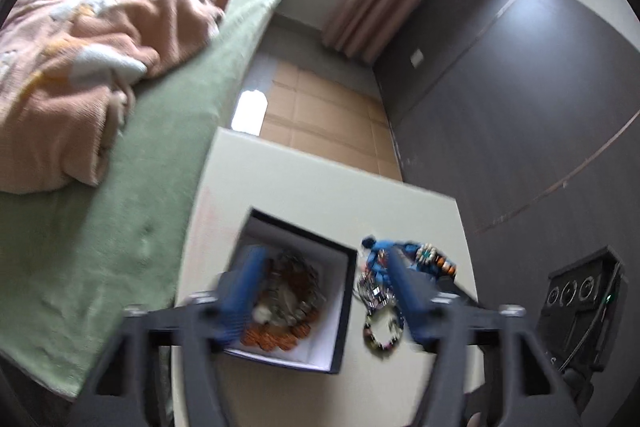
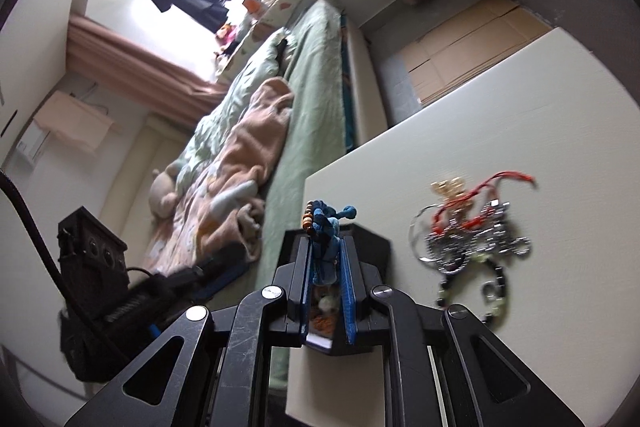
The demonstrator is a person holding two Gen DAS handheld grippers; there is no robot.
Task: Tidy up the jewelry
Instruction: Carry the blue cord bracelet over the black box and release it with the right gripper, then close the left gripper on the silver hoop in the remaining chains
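A black box with a white inside [image 1: 340, 311] stands on the white table [image 1: 320, 195] and holds beaded jewelry [image 1: 288, 299], some orange. My left gripper [image 1: 324, 267] is open above the box, its left finger over the box and its right finger over loose jewelry. Beside the box lie a blue corded bracelet [image 1: 400, 255], a silver piece and a dark beaded bracelet [image 1: 380, 335]. My right gripper [image 2: 326, 259] is shut on a blue corded bracelet [image 2: 326, 227], held over the box [image 2: 372, 247]. Silver and red jewelry [image 2: 468, 231] and a dark beaded bracelet [image 2: 492, 291] lie on the table to its right.
A bed with a green sheet [image 1: 120, 207] and a pink blanket [image 1: 100, 47] runs along the table's left side. A black device [image 1: 580, 299] sits right of the table. Cardboard [image 1: 320, 115] covers the floor beyond, by dark wall panels and curtains.
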